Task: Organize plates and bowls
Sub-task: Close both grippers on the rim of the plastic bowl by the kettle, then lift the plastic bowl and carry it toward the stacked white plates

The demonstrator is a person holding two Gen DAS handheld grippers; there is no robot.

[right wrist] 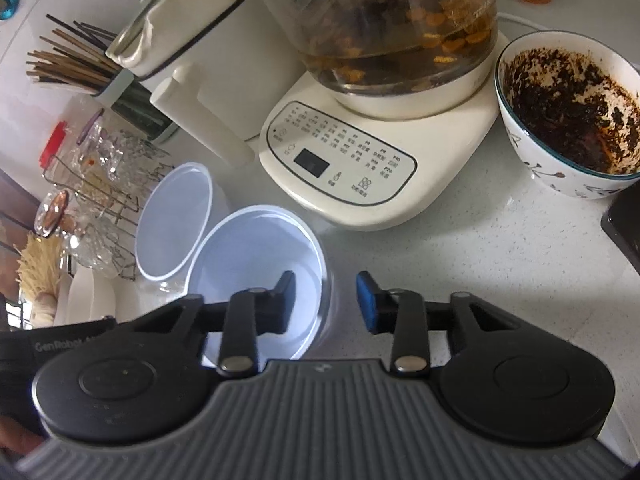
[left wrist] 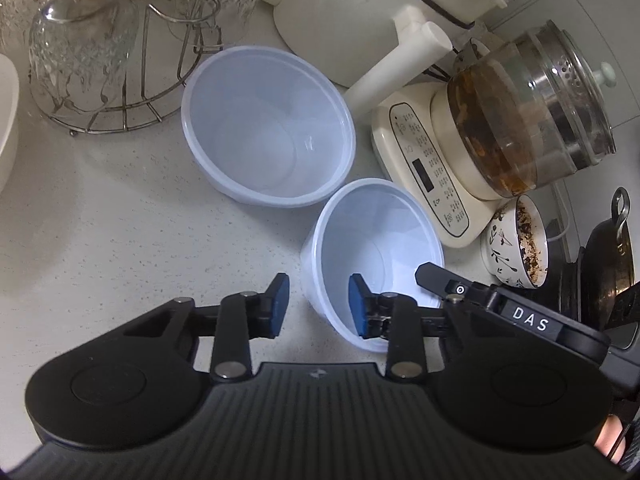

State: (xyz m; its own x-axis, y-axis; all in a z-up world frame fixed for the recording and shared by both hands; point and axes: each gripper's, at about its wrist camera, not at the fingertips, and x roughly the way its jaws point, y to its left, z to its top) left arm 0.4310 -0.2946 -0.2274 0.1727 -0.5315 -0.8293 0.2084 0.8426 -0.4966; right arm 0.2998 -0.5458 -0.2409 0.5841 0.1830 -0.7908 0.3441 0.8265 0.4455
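Two empty translucent white plastic bowls stand on the speckled counter. The near bowl (left wrist: 384, 236) (right wrist: 256, 256) is straddled by both grippers. My left gripper (left wrist: 318, 306) is open, its right pad inside the bowl, its left pad outside the near-left wall. My right gripper (right wrist: 326, 302) is open, its left finger inside the bowl, its right finger outside the right rim. The right gripper's finger also shows over the bowl's right rim in the left wrist view (left wrist: 436, 278). The far bowl (left wrist: 268, 128) (right wrist: 174, 220) sits just beyond it, untouched.
A cream kettle base (left wrist: 428, 168) (right wrist: 360, 160) with a glass teapot (left wrist: 528, 120) stands right of the bowls. A dirty patterned bowl (left wrist: 516, 244) (right wrist: 572, 116), a glass rack (left wrist: 104, 52) (right wrist: 108, 188), a white appliance (left wrist: 360, 12), a dark pan (left wrist: 608, 264) and chopsticks (right wrist: 68, 60) crowd around.
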